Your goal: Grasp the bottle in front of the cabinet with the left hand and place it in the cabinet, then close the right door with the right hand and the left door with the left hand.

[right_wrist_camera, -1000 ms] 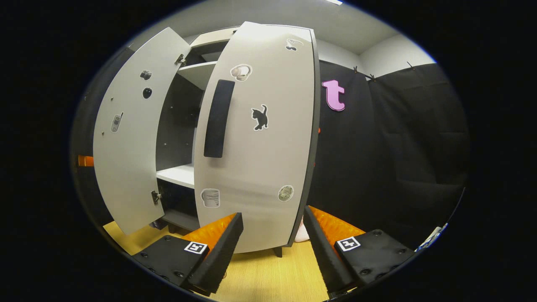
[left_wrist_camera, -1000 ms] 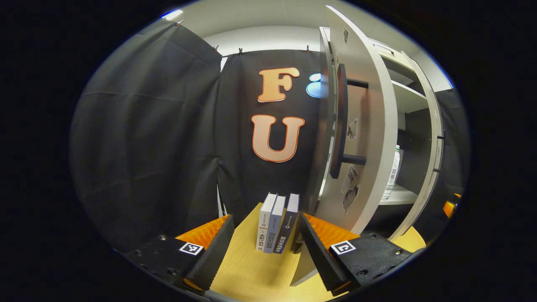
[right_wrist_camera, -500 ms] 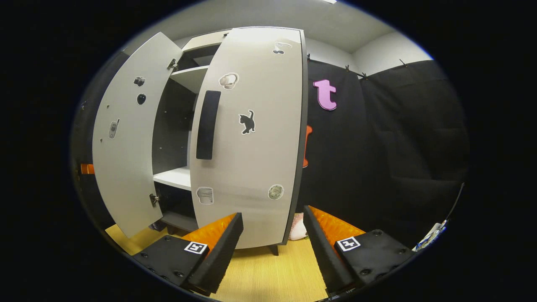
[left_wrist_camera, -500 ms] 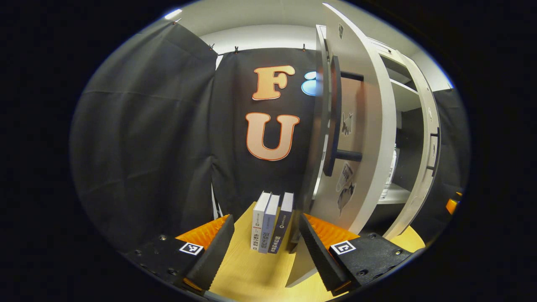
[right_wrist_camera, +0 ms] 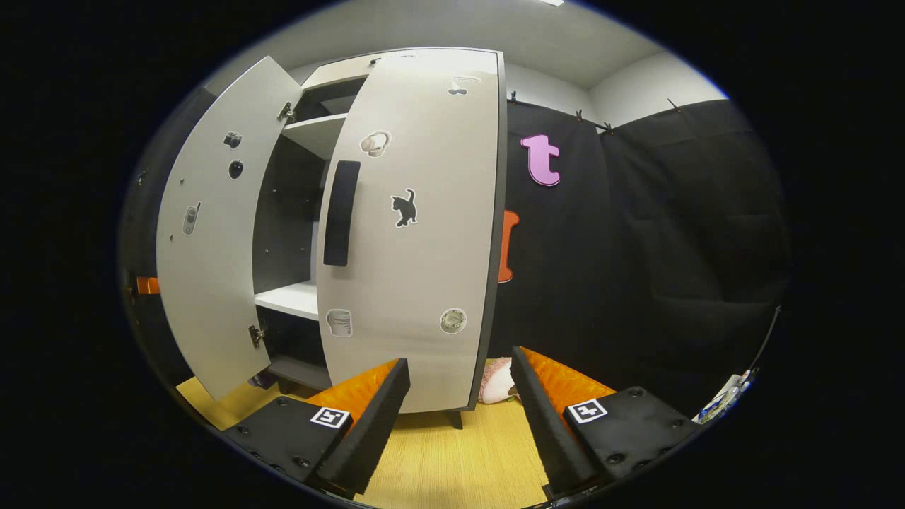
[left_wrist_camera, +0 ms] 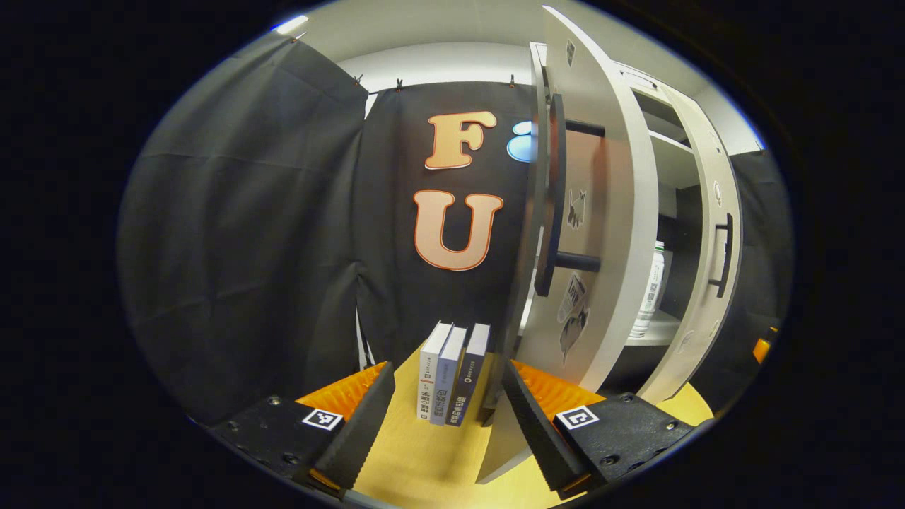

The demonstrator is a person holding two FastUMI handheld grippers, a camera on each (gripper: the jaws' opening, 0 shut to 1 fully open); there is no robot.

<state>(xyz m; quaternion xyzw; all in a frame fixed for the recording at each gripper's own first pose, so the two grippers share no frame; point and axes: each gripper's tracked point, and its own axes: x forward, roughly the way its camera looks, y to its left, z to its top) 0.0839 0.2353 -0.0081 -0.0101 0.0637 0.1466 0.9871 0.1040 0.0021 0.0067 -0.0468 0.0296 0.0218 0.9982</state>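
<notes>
- Left gripper view: my left gripper [left_wrist_camera: 442, 417] fingers spread wide, empty; bottle [left_wrist_camera: 650, 288] on cabinet shelf [left_wrist_camera: 654, 331].
- Right gripper view: right gripper [right_wrist_camera: 459, 413] same, near right door [right_wrist_camera: 417, 233], half open.

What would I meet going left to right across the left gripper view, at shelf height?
Black curtain → row of three books → left door with its dark handle → bottle on the cabinet shelf → right door.

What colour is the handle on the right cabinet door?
Black, against the light grey right door; the handle shows best in the right gripper view.
</notes>
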